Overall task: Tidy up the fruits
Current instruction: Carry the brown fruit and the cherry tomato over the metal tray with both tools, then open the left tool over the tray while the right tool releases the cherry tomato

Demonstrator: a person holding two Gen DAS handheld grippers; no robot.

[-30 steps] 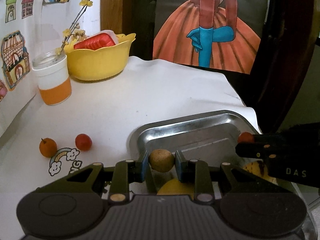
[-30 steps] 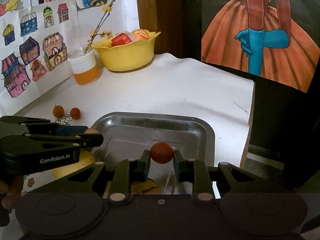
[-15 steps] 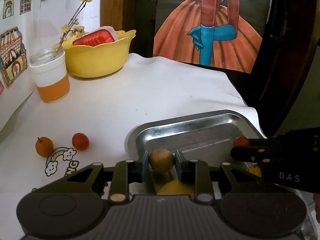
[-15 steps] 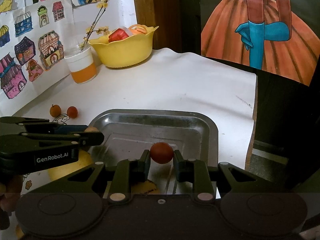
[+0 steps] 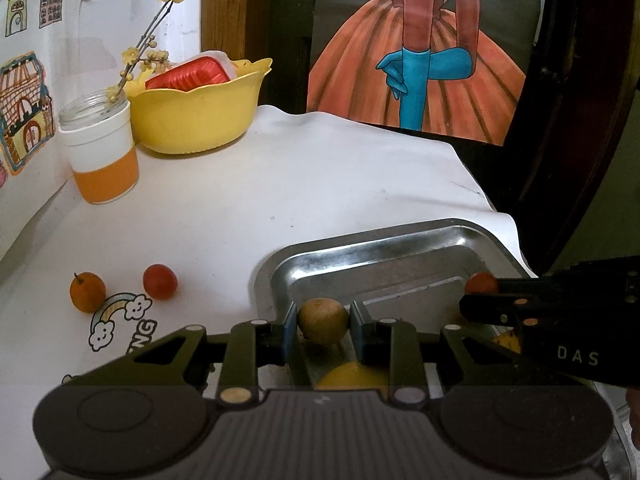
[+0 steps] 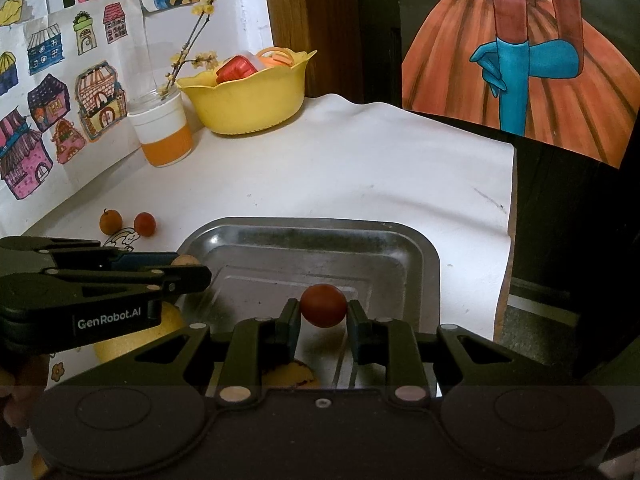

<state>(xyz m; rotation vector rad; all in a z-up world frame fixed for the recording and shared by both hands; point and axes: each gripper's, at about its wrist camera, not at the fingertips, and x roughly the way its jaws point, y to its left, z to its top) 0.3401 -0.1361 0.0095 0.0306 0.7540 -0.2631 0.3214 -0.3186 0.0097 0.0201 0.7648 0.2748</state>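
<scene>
Left gripper (image 5: 323, 322): pinches a tan fruit (image 5: 323, 320) over the metal tray (image 5: 384, 244). Right gripper (image 6: 323, 312): pinches a red fruit (image 6: 323, 305) above the same tray.

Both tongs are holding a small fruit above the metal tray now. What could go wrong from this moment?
1. The round tan fruit in the left tongs and the small red fruit in the right tongs are pinched only at their sides; either might slip.
2. Released from above, they may roll across the shallow silver metal tray.
3. The two tongs are close together and could bump.
</scene>
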